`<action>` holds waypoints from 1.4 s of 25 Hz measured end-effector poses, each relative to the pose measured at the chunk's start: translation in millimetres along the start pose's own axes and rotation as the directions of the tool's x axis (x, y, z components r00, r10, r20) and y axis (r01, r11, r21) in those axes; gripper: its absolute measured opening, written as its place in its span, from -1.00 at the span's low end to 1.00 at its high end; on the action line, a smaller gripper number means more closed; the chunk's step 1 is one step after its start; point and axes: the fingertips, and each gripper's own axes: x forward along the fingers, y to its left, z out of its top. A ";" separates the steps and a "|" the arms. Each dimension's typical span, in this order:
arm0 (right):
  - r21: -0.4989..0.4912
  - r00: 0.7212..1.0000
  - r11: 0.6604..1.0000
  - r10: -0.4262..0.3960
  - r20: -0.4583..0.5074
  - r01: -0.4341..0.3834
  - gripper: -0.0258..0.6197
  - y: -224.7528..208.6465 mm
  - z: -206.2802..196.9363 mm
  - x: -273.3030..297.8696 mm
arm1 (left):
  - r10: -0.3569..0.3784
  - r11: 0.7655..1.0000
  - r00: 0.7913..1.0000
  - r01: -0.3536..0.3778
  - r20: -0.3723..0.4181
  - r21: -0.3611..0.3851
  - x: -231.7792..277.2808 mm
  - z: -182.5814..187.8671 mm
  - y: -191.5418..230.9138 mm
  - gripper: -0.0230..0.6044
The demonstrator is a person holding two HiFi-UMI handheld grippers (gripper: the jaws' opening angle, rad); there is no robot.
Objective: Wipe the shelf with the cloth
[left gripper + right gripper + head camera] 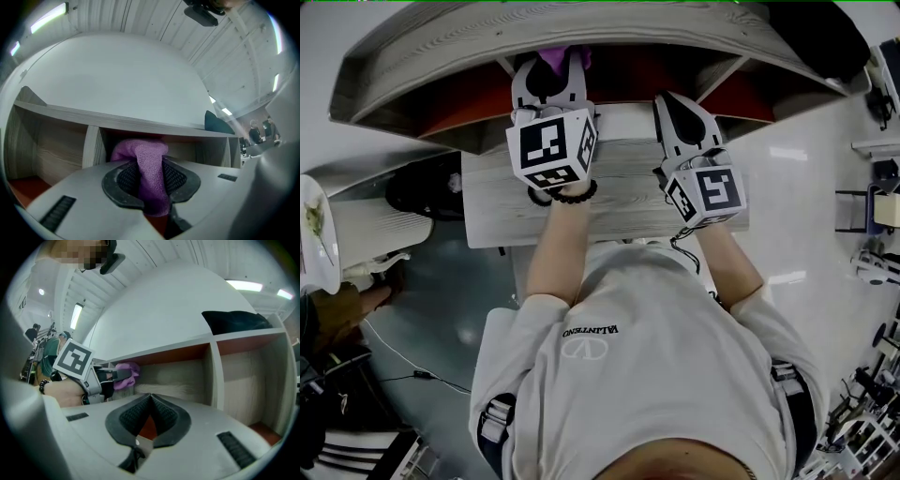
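— What's the largest thing there?

— The shelf: pale grey wood-grain boards, with red-orange surfaces inside its compartments and upright dividers between them. A flat board of the same grain lies under both grippers in the head view.

— And the tools?

— The left gripper reaches into the middle compartment, just below the top board. Its jaws are clamped on the cloth, which rises between the black ribbed pads and folds over their tips. The right gripper lies beside it over the flat board, outside the compartment. Its jaws are together at the tips with nothing between them.

— Describe the cloth.

— It is purple with a fine knitted or towelling texture, bunched into a soft lump with one thick fold running down between the pads. The right gripper view shows it poking out beyond the left gripper's tips, inside the compartment near the back wall. I cannot tell whether it touches the compartment floor.

— Any writing?

— The person's pale shirt bears "VALENTINO" in dark capitals above an oval logo with a V. Each marker cube carries black-and-white square patterns, with no letters.

— Anything smaller?

— A dark beaded bracelet on the left wrist.
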 end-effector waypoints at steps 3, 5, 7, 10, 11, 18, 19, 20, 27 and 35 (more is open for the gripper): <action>-0.001 1.000 1.000 0.000 -0.002 0.000 -0.92 -0.5 0.0 0.8 | 0.024 1.000 1.000 -0.024 0.002 -0.009 -0.7 0.2 7.0 -0.65; -0.001 1.000 1.000 0.000 -0.004 0.000 -0.92 -0.7 -0.7 1.2 | 0.034 0.999 0.999 -0.034 0.001 -0.010 -1.5 -0.5 9.1 -0.65; 0.000 1.000 1.000 0.001 -0.005 -0.001 -0.92 -1.1 -1.3 1.6 | 0.044 0.999 0.999 -0.044 0.000 -0.012 -2.5 -2.1 10.0 -0.65; 0.000 1.000 1.000 0.003 -0.005 -0.003 -0.92 -1.5 -1.6 1.5 | 0.060 0.998 0.998 -0.060 -0.009 -0.018 -4.2 -6.4 12.2 -0.65; 0.000 1.000 1.000 0.003 -0.006 -0.003 -0.92 -1.6 -1.7 1.2 | 0.065 0.998 0.998 -0.065 -0.012 -0.019 -4.9 -8.1 13.0 -0.65; 0.002 1.000 1.000 0.002 -0.013 -0.002 -0.92 -4.5 -5.5 -1.6 | 0.090 0.996 0.995 -0.091 -0.034 -0.017 -10.3 -23.0 16.6 -0.65; 0.002 1.000 1.000 0.002 -0.015 -0.002 -0.92 -4.9 -6.4 -1.9 | 0.093 0.995 0.995 -0.094 -0.038 -0.018 -10.9 -25.1 17.1 -0.65; 0.002 1.000 1.000 0.003 -0.018 -0.003 -0.92 -5.4 -7.6 -2.0 | 0.095 0.995 0.995 -0.096 -0.040 -0.018 -11.4 -27.0 17.5 -0.65; 0.005 1.000 1.000 0.012 -0.026 -0.012 -0.92 -4.3 -12.1 -0.2 | 0.106 0.994 0.993 -0.106 -0.056 0.000 -15.4 -39.8 18.6 -0.65; 0.009 0.999 1.000 0.025 -0.041 -0.025 -0.92 0.7 -20.1 3.7 | 0.122 0.992 0.990 -0.120 -0.076 0.027 -18.6 -58.4 20.5 -0.65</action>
